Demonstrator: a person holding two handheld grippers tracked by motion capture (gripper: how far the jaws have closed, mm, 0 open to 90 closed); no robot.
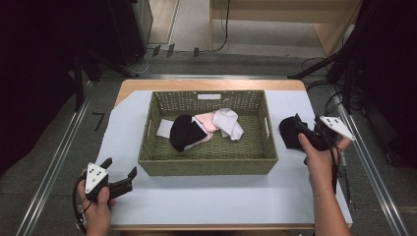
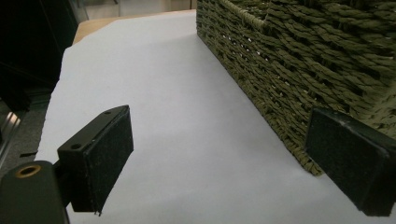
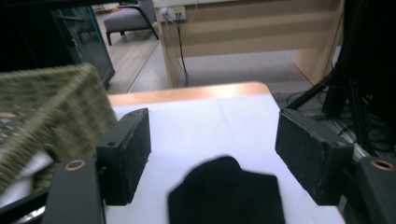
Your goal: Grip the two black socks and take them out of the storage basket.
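Desk [image 1: 206, 196]: a pale sheet covers the top, leaving a bare working strip at 6 o'clock where both hands come in.
Basket [image 1: 206, 164]: the green woven basket sits at the centre, likely the collecting point for the socks; its right wall stands between the loose sock and the pile.
Pile inside: a black sock [image 1: 183, 132], a pink one [image 1: 206, 121] and a white one [image 1: 228, 123] lie overlapping on the basket floor, toward 12 o'clock.
Loose black sock [image 1: 290, 132]: it lies on the sheet at 3 o'clock of the basket, just outside the right wall, apparently next to go in.
Right claw [image 1: 301, 129]: jaws stand wide either side of the loose sock, pads not pressing it [image 3: 226, 191].
Left claw [image 1: 119, 172]: parked at 7 o'clock beside the basket's front corner, jaws wide, nothing between them; it waits clear of the work.
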